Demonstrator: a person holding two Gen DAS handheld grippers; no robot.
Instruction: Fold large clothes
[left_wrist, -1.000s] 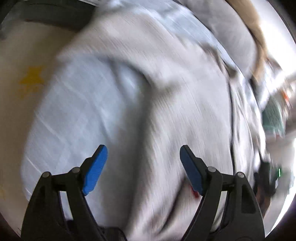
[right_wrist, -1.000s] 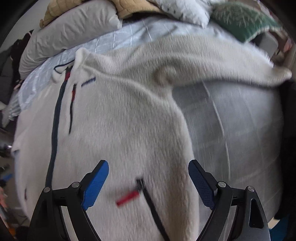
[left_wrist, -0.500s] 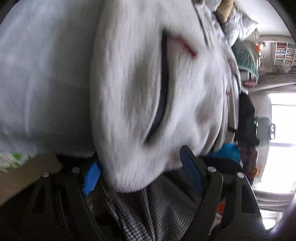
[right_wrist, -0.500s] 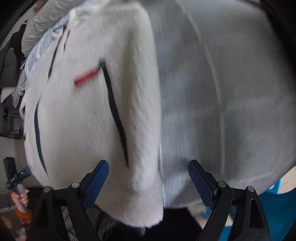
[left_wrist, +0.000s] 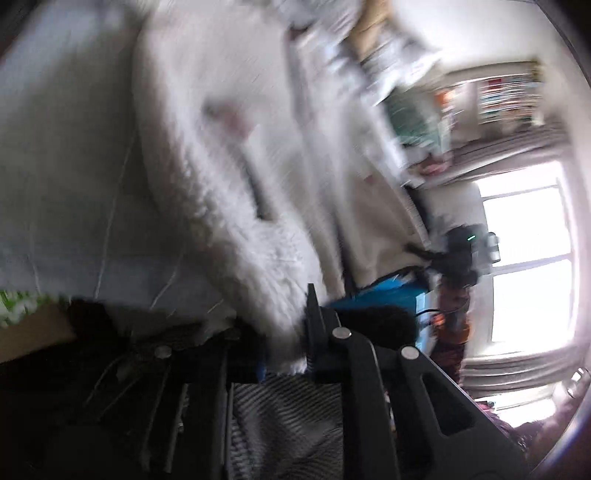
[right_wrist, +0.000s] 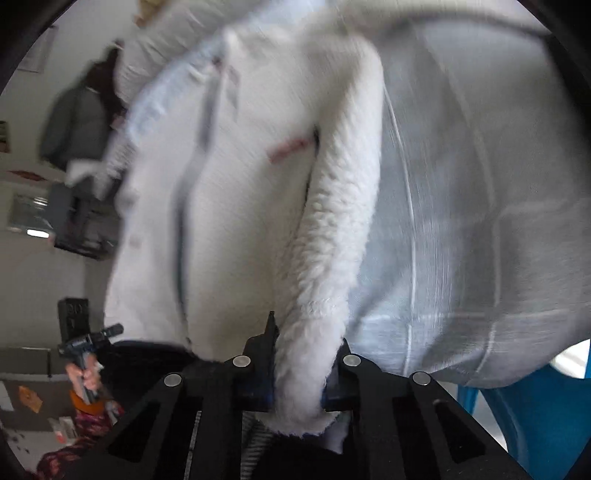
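Item: white fleece jacket, spread front-up on the pale grey bedcover, its hem hanging off the near edge of the bed. Dark front zip, dark pocket slit and a small red tab show on the fabric, all smeared by motion.

Item: my right gripper. A second ago its blue pads stood wide apart above the jacket; half a second ago they were still spread with the hem corner coming between them. Now they are clamped on that hem corner, the pile bulging out between and below the pads.

Item: my left gripper. Wide apart a second ago, spread around the hem half a second ago; now pinched on the other hem corner, fleece squeezed between the two fingers.

Item: view change. The left camera now takes in more of the room than before: a bright window, shelves, pillows at the head of the bed. In the right view, my other hand appears at the lower left, gripping its handle.
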